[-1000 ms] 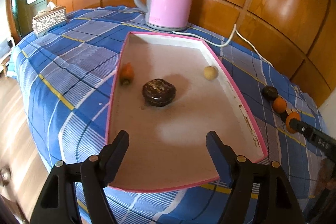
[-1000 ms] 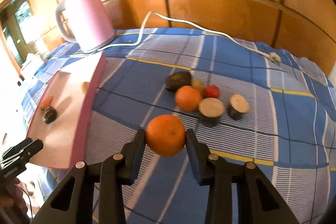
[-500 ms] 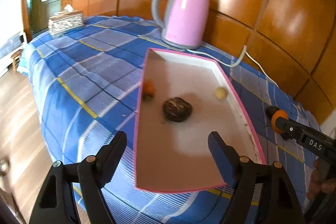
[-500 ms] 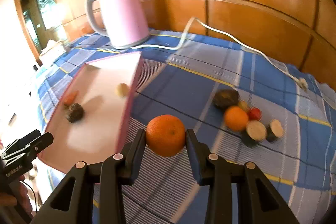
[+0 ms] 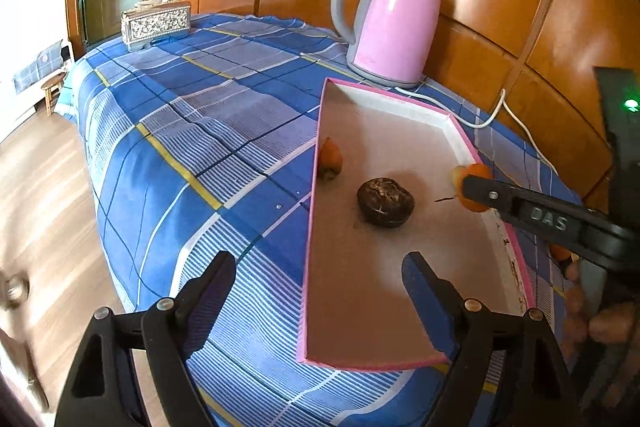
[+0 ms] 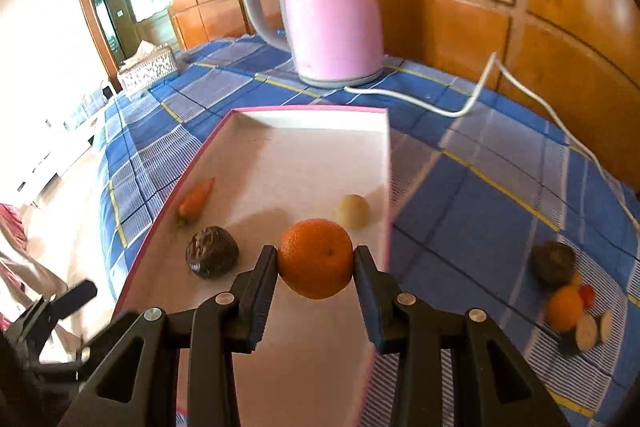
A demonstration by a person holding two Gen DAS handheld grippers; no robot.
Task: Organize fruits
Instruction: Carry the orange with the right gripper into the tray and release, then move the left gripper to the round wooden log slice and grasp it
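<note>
My right gripper (image 6: 315, 261) is shut on an orange (image 6: 315, 259) and holds it above the near right part of the pink-rimmed white tray (image 6: 312, 109). In the tray lie a dark brown round fruit (image 6: 212, 257), a small carrot-like piece (image 6: 196, 201) and a pale yellow ball (image 6: 354, 211). The left wrist view shows the same tray (image 5: 316, 227), the dark fruit (image 5: 385, 202) and the held orange (image 5: 472, 171) half hidden behind a right finger (image 5: 520, 205). My left gripper (image 5: 320, 267) hangs over the tray's near left rim, its jaws opening, with nothing held.
More fruits sit on the blue checked cloth at the right: a dark one (image 6: 554, 261), an orange (image 6: 565, 307) and cut pieces (image 6: 587, 331). A pink kettle (image 6: 332, 7) with a white cord (image 6: 472, 103) stands behind the tray. A tissue box (image 5: 156, 23) is far left.
The right gripper carried the orange leftward from above the cloth to above the tray. The left gripper's jaws spread wider, and it shifted left towards the tray's left rim.
</note>
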